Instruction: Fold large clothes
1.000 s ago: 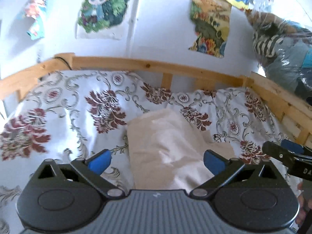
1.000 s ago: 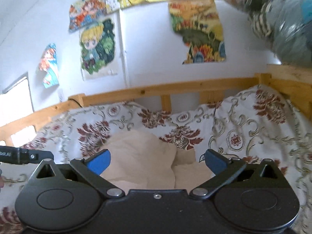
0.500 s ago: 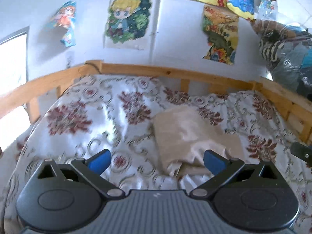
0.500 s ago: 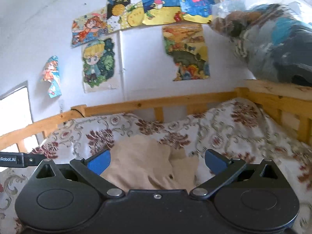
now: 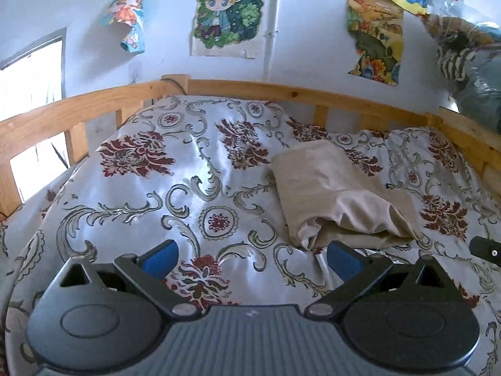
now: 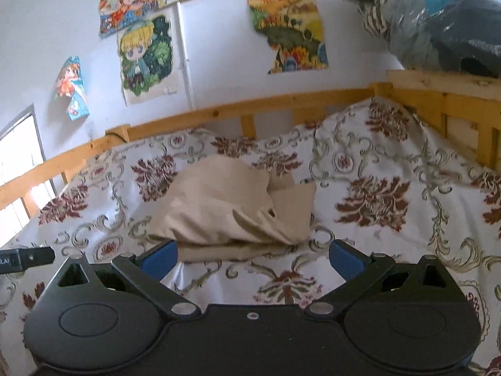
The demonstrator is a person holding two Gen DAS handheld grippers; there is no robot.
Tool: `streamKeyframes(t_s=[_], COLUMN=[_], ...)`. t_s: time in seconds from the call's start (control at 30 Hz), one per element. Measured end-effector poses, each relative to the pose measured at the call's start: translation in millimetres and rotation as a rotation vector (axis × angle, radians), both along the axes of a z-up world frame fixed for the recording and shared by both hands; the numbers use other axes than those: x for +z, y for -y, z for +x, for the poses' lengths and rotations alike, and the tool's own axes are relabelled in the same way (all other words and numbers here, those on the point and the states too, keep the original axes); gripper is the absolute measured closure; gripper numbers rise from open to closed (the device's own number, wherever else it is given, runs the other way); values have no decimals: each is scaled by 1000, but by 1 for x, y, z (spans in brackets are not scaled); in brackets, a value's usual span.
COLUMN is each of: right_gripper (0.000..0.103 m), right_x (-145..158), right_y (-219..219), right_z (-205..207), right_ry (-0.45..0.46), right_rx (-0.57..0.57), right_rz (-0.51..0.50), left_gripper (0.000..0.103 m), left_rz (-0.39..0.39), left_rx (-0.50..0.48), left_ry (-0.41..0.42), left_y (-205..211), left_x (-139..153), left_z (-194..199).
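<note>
- On the floral bedspread, inside the wooden bed rail: one beige garment, two grippers, none of it in either grip.
- Garment condition: folded into a thick, uneven bundle, upper layer rumpled, lower edge showing beneath; it lies toward the right of the bed in the left wrist view.
- Left gripper: jaws wide, empty, raised over bare bedspread, garment ahead to its right.
- Right gripper: jaws wide, empty, just short of the garment's near edge.

The beige cloth garment lay folded into a loose, rumpled bundle on the floral-patterned bed cover, layers showing along its near edge.
</note>
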State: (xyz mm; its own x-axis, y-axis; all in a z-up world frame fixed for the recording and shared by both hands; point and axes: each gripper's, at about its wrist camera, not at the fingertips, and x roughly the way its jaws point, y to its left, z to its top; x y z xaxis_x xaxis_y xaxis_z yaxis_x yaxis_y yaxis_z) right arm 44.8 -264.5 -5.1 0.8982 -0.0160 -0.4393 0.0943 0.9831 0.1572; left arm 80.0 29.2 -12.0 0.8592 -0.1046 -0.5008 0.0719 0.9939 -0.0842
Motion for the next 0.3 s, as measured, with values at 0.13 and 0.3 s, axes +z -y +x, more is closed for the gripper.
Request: streamKeyframes(t_s=[0.13,0.3], right_gripper=[1,1], right_x=[-4,-6], right_y=[2,3], right_z=[3,4], right_ry=[-21,-37], right_rx=[-4,6], right_rz=[20,26], left_gripper=[1,1], left_rz=[7,21], left_rx=[-8,-15], left_ry=[-19,-35], left_y=[5,9], left_x=[-2,-5], left_z=[3,2])
